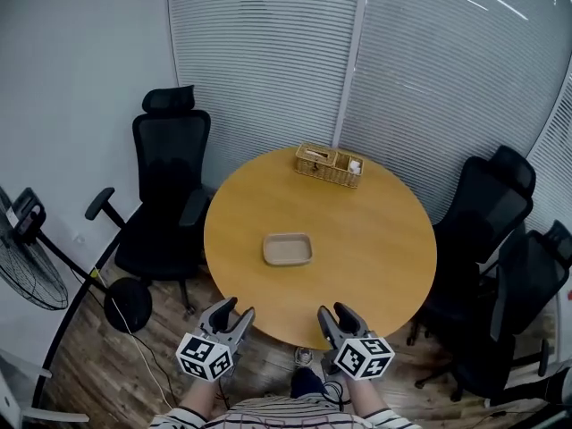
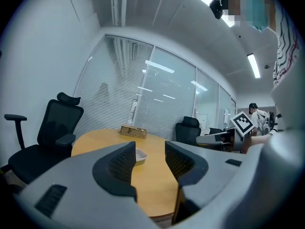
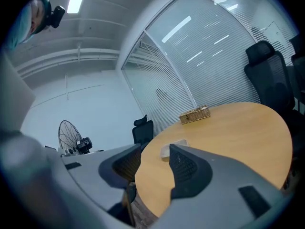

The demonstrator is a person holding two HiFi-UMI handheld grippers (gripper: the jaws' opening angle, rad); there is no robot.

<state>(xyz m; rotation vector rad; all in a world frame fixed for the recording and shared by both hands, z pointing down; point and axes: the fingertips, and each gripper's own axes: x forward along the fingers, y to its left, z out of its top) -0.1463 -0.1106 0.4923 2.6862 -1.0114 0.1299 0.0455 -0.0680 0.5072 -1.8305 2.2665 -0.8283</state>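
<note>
- The shallow beige tray (image 1: 288,249) lies flat near the middle of the round wooden table (image 1: 375,239). In the left gripper view one jaw covers a part of it, so only its right end shows there.
- The wicker basket (image 1: 330,164) stands at the far edge of the table, well apart from the tray. It has compartments, and something white lies in the right one, but the contents are too small to make out.
- The standing fan (image 1: 27,275) is cut off by the left edge of the head view. The black chairs on the right (image 1: 483,213) are partly cut off by the right edge.
- Of the person, only striped sleeves show at the bottom edge.
- The left gripper (image 1: 235,311) is in the air just before the near edge of the table. Its jaws stand apart with nothing between them.
- The right gripper (image 1: 333,314) is beside it at the same edge, also released and empty. Both are well apart from the tray.
- The only print to see is the black-and-white square pattern on each gripper's cube; it forms no letters.
</note>
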